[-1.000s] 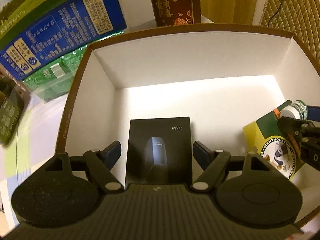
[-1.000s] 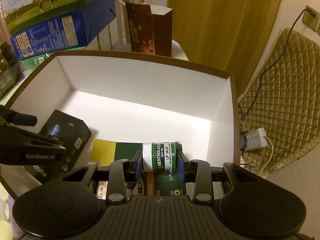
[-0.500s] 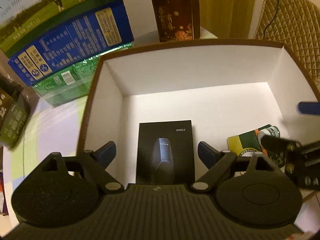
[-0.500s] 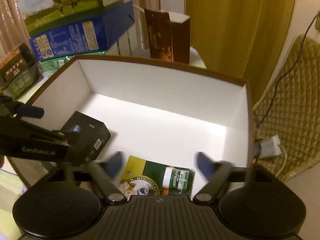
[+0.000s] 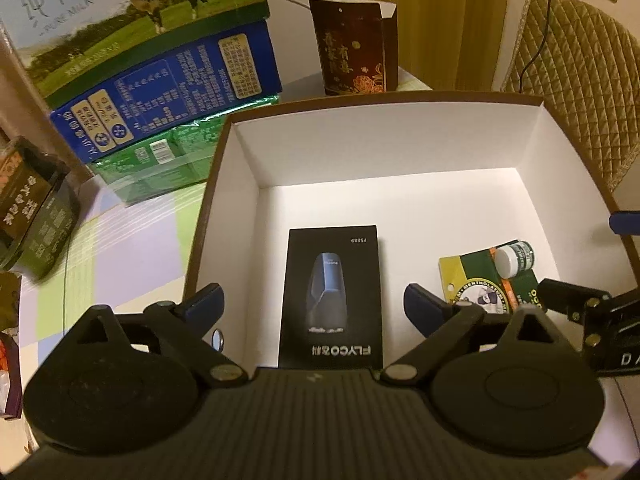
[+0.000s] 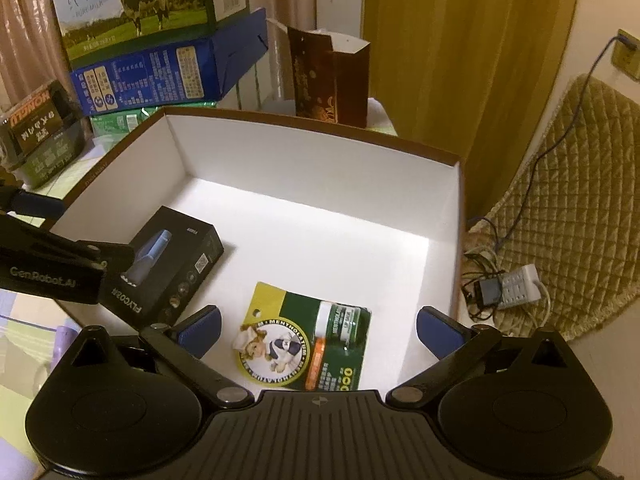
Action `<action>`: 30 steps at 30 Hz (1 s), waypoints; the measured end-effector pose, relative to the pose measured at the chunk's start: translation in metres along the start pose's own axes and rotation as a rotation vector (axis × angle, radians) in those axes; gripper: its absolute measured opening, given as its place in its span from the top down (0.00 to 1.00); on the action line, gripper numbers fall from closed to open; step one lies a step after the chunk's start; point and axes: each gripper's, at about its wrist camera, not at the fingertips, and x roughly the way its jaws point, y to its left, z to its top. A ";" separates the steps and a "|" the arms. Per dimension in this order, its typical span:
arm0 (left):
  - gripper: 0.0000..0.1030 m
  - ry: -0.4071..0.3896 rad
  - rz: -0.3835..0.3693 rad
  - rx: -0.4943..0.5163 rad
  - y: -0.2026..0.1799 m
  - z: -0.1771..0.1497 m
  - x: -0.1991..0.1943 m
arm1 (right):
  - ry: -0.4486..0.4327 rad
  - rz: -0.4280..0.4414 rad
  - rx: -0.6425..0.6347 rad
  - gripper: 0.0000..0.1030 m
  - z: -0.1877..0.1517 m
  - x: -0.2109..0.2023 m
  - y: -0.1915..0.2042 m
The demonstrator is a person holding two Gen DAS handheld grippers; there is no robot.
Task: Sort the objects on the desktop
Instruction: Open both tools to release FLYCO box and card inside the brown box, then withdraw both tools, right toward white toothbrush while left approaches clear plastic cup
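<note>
A brown box with a white inside (image 5: 400,136) (image 6: 320,168) holds two things. A black shaver box (image 5: 332,296) (image 6: 172,264) lies flat at its left. A green and yellow lip salve card with a small jar (image 5: 492,276) (image 6: 308,340) lies at its right. My left gripper (image 5: 316,308) hangs above the shaver box, jaws still opening, nothing pressed between them. My right gripper (image 6: 318,328) hangs above the salve card, jaws still opening wide and clear of the card. Each gripper shows at the edge of the other's view.
Stacked cartons, a milk one (image 5: 132,12) over a blue one (image 5: 168,88) and a green one, stand left of the box. A dark paper bag (image 5: 352,60) stands behind it. A dark tin (image 5: 32,208) sits far left. A quilted cushion (image 6: 568,208) and power strip (image 6: 516,284) lie on the right.
My right gripper let go of the lip salve jar and opened wide; the card now lies in the box. Both grippers rose and drew back. My left jaws spread further above the shaver box.
</note>
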 end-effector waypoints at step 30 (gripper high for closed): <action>0.06 -0.096 -0.005 -0.066 -0.006 -0.084 -0.104 | -0.104 0.044 0.079 0.02 -0.055 -0.095 0.012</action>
